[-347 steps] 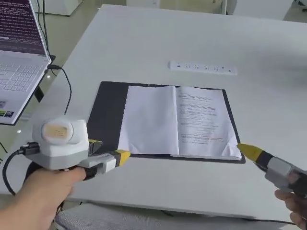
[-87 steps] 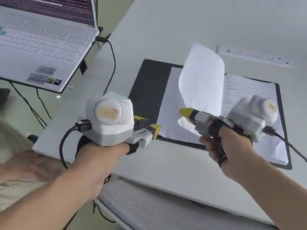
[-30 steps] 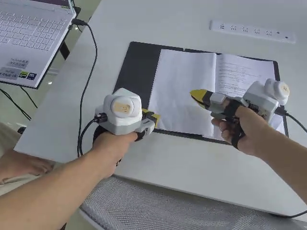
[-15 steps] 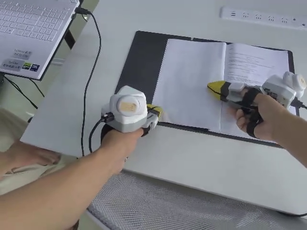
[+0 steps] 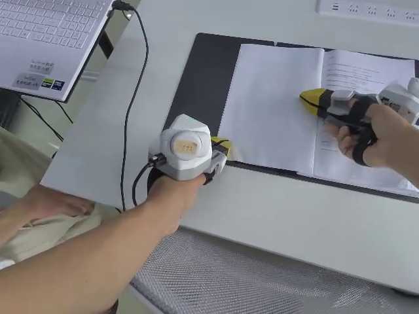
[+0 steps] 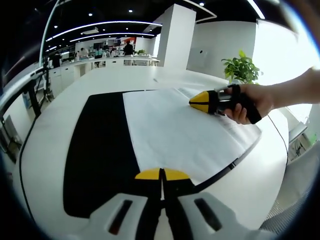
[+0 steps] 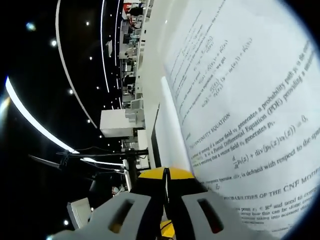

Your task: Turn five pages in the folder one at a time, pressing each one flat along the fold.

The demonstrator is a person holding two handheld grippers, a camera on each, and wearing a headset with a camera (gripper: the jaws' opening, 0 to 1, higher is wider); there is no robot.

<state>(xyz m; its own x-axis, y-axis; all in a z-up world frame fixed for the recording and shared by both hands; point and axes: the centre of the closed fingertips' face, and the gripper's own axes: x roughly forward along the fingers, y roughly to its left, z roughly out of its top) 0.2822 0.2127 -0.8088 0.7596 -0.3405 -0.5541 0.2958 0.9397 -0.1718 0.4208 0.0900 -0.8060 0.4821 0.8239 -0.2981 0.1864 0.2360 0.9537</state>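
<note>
The folder lies open on the white table, its black cover point(image 5: 206, 72) on the left. A blank white page point(image 5: 272, 104) lies flat over the cover's right part, and a printed page point(image 5: 366, 72) lies on the right. My right gripper point(image 5: 313, 98) is shut, its yellow tips low over the blank page just left of the fold. In the right gripper view its jaws point(image 7: 166, 173) are together with printed text point(image 7: 240, 100) close ahead. My left gripper point(image 5: 219, 147) is shut at the folder's front edge. Its own view shows the closed tips point(image 6: 161, 174), the cover point(image 6: 97, 145) and the right gripper point(image 6: 202, 100).
A laptop point(image 5: 52, 33) stands at the far left, with a black cable point(image 5: 134, 85) running down the table's left edge. A white power strip point(image 5: 366, 10) lies behind the folder. The table's front edge is close below the folder, above a grey mesh seat point(image 5: 229, 275).
The page that the right gripper held up 2.9 s ago now lies flat on the left. The right gripper has slid across it towards the fold. The left gripper has stayed at the front edge.
</note>
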